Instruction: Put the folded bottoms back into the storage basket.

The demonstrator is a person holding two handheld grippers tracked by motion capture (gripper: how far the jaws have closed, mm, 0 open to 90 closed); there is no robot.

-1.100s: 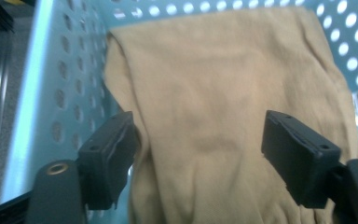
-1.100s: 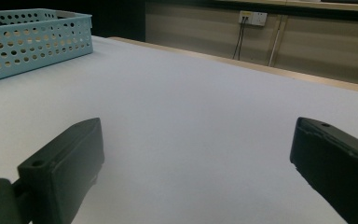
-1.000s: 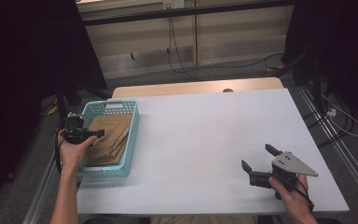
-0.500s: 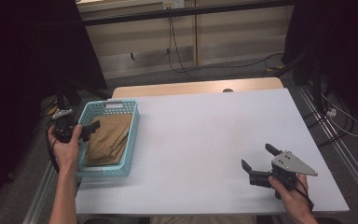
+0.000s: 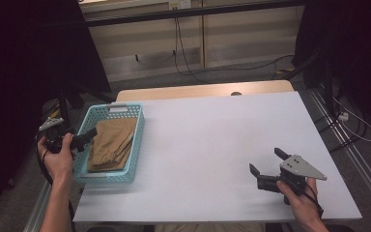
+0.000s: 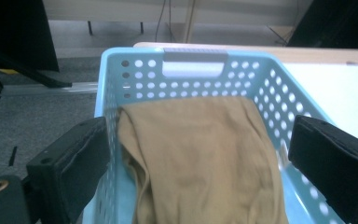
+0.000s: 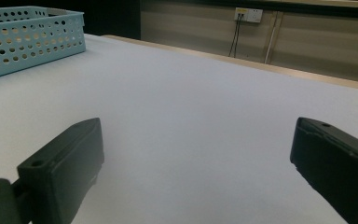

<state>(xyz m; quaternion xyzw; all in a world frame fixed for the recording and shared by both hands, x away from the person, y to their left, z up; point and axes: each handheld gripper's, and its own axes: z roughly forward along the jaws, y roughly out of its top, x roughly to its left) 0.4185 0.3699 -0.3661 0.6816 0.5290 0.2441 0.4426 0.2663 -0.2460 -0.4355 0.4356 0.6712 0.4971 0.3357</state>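
A light blue perforated basket (image 5: 108, 178) stands at the table's left edge with a folded tan cloth (image 5: 111, 145) lying in it. My left gripper (image 5: 88, 137) hovers at the basket's left rim, pointing right over it. In the left gripper view the basket (image 6: 193, 53) and the cloth (image 6: 200, 154) lie ahead between the jaws of my left gripper (image 6: 196, 140). Those jaws have just been opening and stand wide apart, pressing on nothing. My right gripper (image 5: 264, 161) rests open near the table's front right, nothing between its jaws (image 7: 198, 135).
The white table top (image 5: 212, 140) stretches bare between the basket and the right gripper. A wooden strip (image 5: 203, 91) runs along its far edge. Cables lie on the floor beyond, and dark curtains hang at both sides.
The left hand has drawn back to the left and risen, from over the cloth in the basket to the basket's left rim. The right hand has kept still.
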